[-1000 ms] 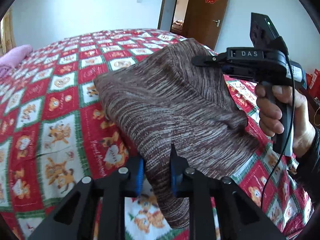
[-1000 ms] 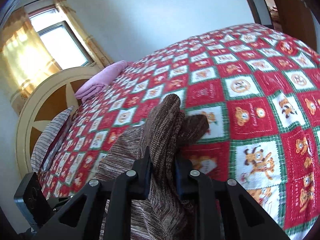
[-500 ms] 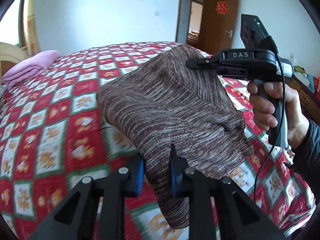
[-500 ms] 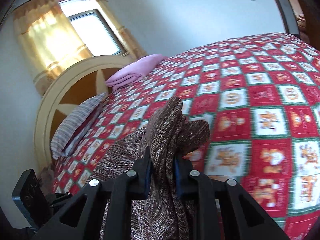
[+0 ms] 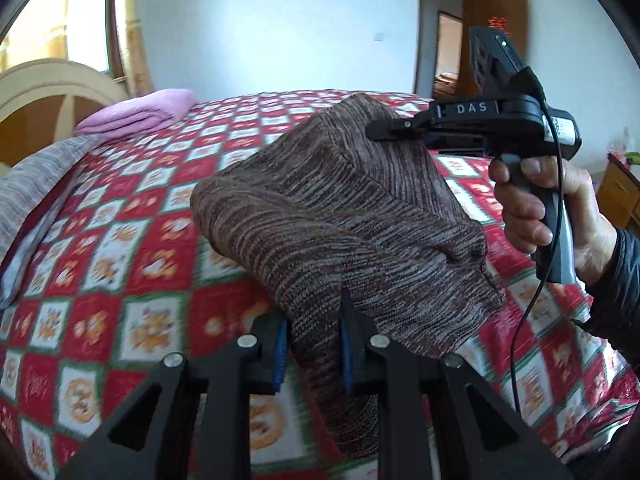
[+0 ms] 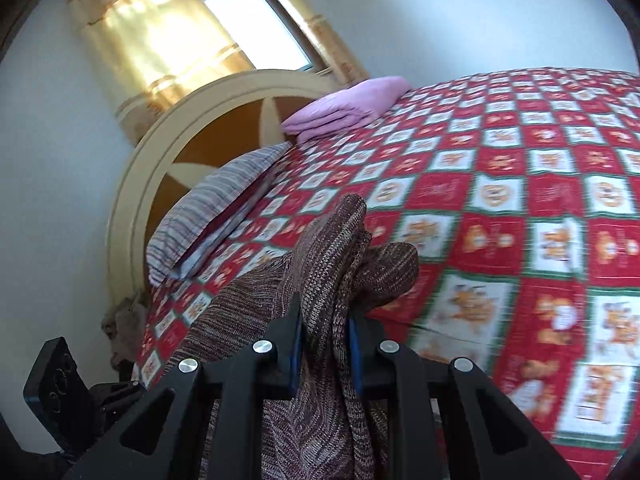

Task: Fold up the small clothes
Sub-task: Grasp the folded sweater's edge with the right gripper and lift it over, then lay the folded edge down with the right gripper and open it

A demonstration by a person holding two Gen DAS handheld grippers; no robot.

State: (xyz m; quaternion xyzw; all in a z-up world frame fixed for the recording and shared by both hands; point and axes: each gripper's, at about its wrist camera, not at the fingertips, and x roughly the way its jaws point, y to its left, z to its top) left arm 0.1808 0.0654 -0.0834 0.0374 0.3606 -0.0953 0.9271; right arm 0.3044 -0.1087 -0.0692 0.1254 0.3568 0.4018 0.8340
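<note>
A: Where is the brown-and-grey marled knitted garment [image 5: 340, 216], and how is it held?

B: It hangs in the air above the red, green and white checked bedspread printed with bears [image 5: 132, 248], stretched between two tools. The left gripper [image 5: 312, 354] is clamped on the near fold; the right gripper [image 6: 326, 354] is closed on a bunched edge, with fabric hanging below its blue-padded fingers (both views agree).

A: What could go wrong from here?

B: Probably slippage: the right grip holds a thick wad, so a pull could draw one layer out and open the fold. Lowering unevenly onto the bedspread could also wrinkle the knit.

A: And the count?

B: One garment, two grippers, one visible hand [image 5: 548, 216]. At the head of the bedspread lie one folded pink blanket [image 6: 348, 106] and one grey striped pillow [image 6: 218, 200]; beyond the bedspread, one brown wooden door [image 5: 496, 40].
</note>
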